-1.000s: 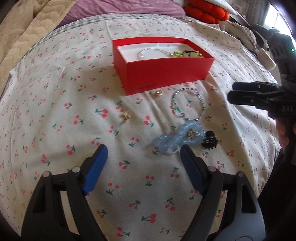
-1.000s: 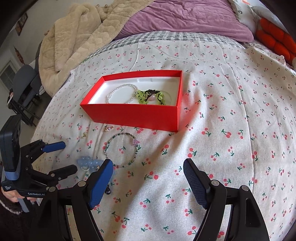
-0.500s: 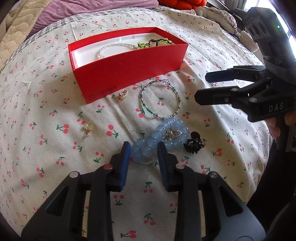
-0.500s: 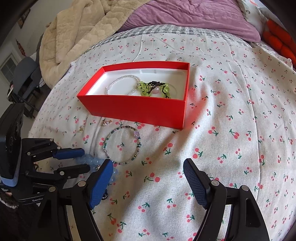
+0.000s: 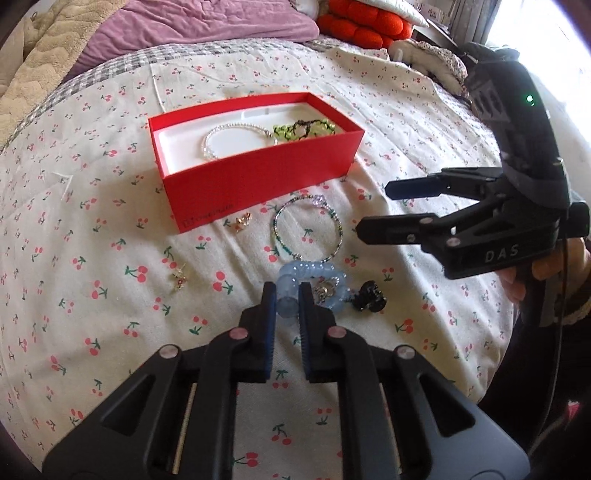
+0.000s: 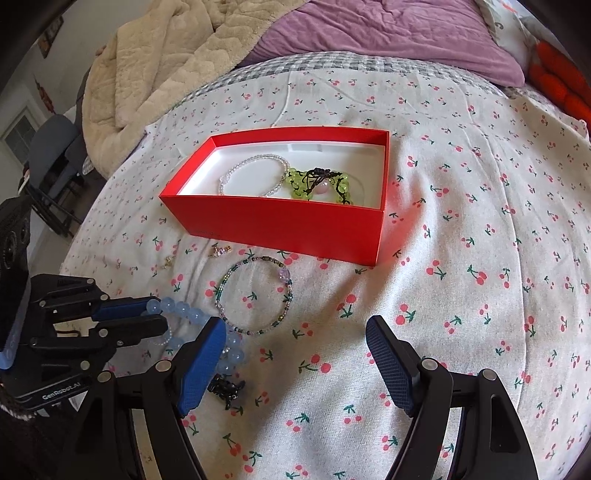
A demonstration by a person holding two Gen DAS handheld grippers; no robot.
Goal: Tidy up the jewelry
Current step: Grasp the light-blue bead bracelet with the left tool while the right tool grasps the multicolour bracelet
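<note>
A red box [image 5: 258, 177] [image 6: 280, 229] on the cherry-print bedspread holds a clear bead bracelet [image 5: 236, 138] and a green bead bracelet [image 5: 303, 129]. In front of it lie a seed-bead bracelet [image 5: 318, 201] [image 6: 283, 274], two small earrings [image 5: 239, 222] [image 5: 180, 279], a black hair claw [image 5: 369, 297] [image 6: 225, 387] and a blue bead bracelet [image 5: 314, 269] [image 6: 184, 308]. My left gripper [image 5: 287, 291] [image 6: 157, 314] is closing, its pads pinching a bead at the blue bracelet's near end. My right gripper [image 6: 295, 326] [image 5: 375, 208] hovers open and empty, right of the seed-bead bracelet.
A beige blanket [image 6: 166, 62] and a purple pillow [image 6: 388, 40] lie at the head of the bed. Red cushions [image 5: 362, 26] sit at the far right. The bed's edge drops off close behind both grippers. A hand [image 5: 539, 269] grips the right tool.
My left gripper has moved in over the blue bead bracelet and its jaws have narrowed from wide apart to tight around a bead. The right gripper has stayed open and nearly still.
</note>
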